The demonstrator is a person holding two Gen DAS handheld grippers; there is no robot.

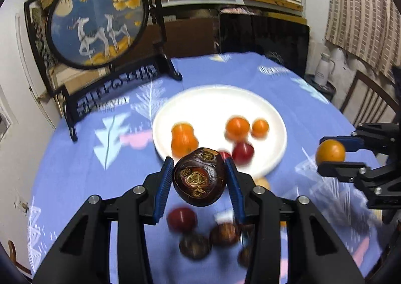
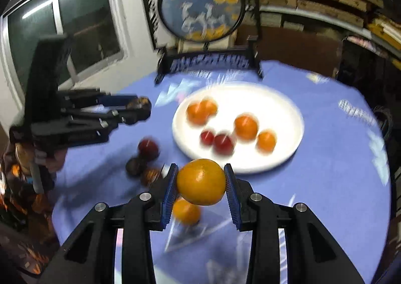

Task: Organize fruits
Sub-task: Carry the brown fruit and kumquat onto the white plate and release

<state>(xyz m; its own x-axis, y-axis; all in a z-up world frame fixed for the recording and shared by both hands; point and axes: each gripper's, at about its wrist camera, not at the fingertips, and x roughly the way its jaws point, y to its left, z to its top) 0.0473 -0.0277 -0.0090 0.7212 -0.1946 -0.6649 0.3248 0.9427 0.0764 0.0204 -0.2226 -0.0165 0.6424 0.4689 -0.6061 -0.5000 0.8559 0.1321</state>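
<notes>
My left gripper (image 1: 199,178) is shut on a dark brown passion fruit (image 1: 199,180), held above the blue tablecloth just short of the white plate (image 1: 218,98). It also shows in the right wrist view (image 2: 139,108). My right gripper (image 2: 200,182) is shut on an orange (image 2: 201,181), also near the plate (image 2: 263,93); it shows at the right of the left wrist view (image 1: 330,156). The plate holds several oranges (image 2: 246,126) and two red fruits (image 2: 223,143).
Loose fruits lie on the cloth: a red one (image 1: 181,218), dark brown ones (image 1: 194,246) and an orange (image 2: 186,212) under the right gripper. A round framed deer picture on a black stand (image 1: 96,18) stands at the table's far side. A chair (image 1: 371,101) is at the right.
</notes>
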